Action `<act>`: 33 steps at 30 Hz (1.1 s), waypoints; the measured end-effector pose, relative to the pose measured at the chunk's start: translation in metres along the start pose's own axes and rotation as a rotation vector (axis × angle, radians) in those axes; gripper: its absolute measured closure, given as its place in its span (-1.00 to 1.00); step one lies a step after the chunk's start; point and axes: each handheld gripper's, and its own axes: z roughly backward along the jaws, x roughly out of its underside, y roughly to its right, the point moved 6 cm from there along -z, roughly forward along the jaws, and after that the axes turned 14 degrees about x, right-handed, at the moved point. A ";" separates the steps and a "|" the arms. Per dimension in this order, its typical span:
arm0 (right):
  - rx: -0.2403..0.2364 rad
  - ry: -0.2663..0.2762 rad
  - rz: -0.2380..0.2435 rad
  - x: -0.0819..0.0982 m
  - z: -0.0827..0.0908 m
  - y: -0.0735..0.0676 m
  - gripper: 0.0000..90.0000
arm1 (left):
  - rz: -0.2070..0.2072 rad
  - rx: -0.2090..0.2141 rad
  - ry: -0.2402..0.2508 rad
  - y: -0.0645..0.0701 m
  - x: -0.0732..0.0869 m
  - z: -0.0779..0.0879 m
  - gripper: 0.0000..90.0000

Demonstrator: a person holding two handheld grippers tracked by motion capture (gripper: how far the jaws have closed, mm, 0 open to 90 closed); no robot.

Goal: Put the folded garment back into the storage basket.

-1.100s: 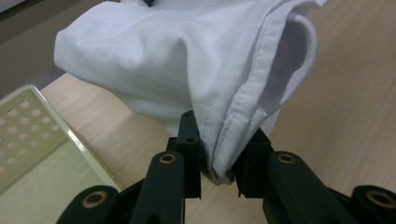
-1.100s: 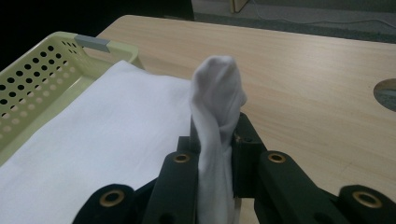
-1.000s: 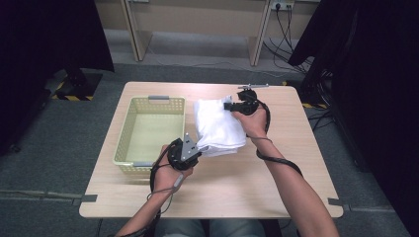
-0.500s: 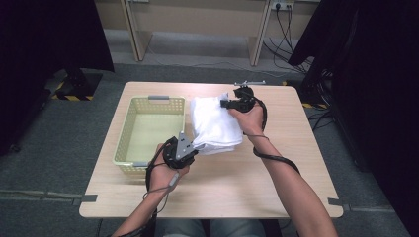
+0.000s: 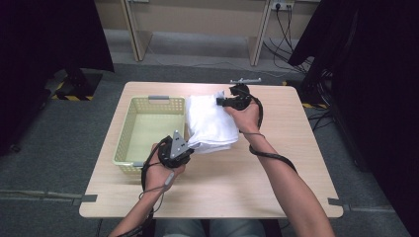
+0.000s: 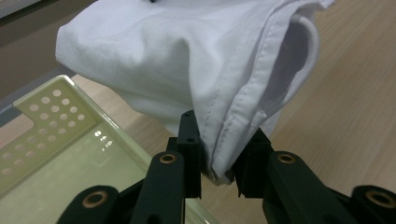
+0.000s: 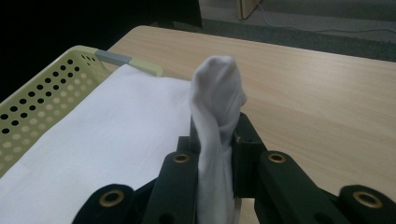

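A folded white cloth (image 5: 211, 123) hangs between my two grippers, just right of the yellow basket (image 5: 129, 131) and partly over its right rim. My left gripper (image 5: 190, 147) is shut on the cloth's near corner; in the left gripper view the stitched hem (image 6: 224, 135) is pinched between the black pads (image 6: 190, 154). My right gripper (image 5: 220, 102) is shut on the far corner, and in the right gripper view a bunched tip of cloth (image 7: 215, 102) sticks up between its jaws. The cloth (image 7: 93, 140) slopes down beside the basket rim (image 7: 42, 88).
The perforated yellow basket (image 6: 56, 140) has nothing in it and stands on the left half of the wooden table (image 5: 276, 177). Bare tabletop lies right of the cloth and toward the front edge. Grey floor and dark curtains surround the table.
Both grippers have carried the cloth slightly left toward the basket; both grips are unchanged.
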 end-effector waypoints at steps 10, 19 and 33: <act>-0.005 -0.005 0.006 0.000 -0.004 -0.006 0.81 | 0.007 -0.005 0.001 -0.003 0.004 0.004 0.66; -0.005 0.000 0.015 -0.005 -0.003 -0.012 0.81 | 0.012 -0.012 0.010 -0.005 0.004 0.007 0.66; -0.018 0.000 0.010 -0.009 -0.005 -0.021 0.81 | 0.024 -0.020 0.013 -0.011 0.008 0.013 0.66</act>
